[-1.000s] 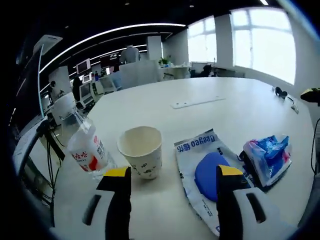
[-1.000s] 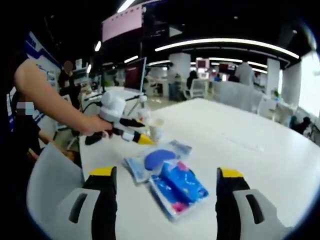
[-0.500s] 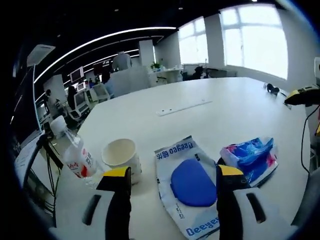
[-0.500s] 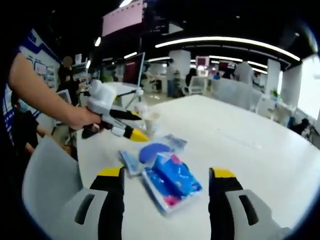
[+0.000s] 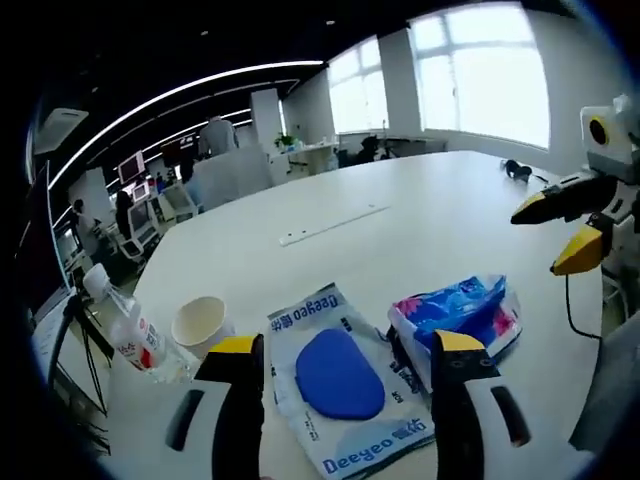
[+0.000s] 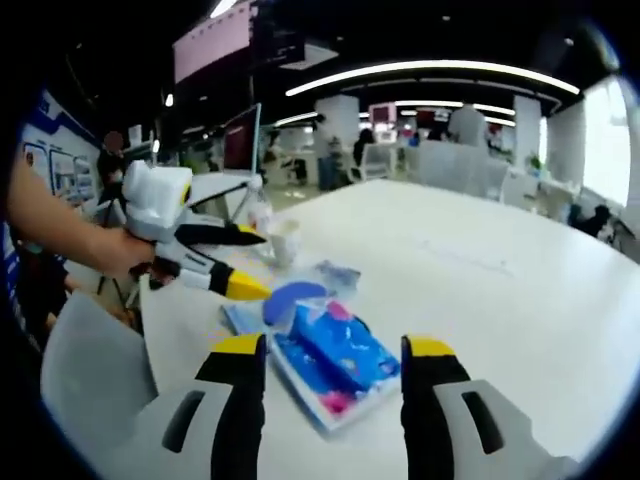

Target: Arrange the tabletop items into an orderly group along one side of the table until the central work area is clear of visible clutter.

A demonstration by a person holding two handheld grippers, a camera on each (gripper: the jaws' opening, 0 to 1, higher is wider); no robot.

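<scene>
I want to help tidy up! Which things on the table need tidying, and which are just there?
To tidy: wipes pack, blue tissue packet, paper cup, water bottle.

Just there: long flat strip on the table, dark thing near the far edge, office desks behind.

Rows of ceiling lights [image 5: 190,88] are glowing over office desks [image 5: 240,170] (monitors standing on some), while daylight is pouring through tall windows [image 5: 480,75] beyond.
</scene>
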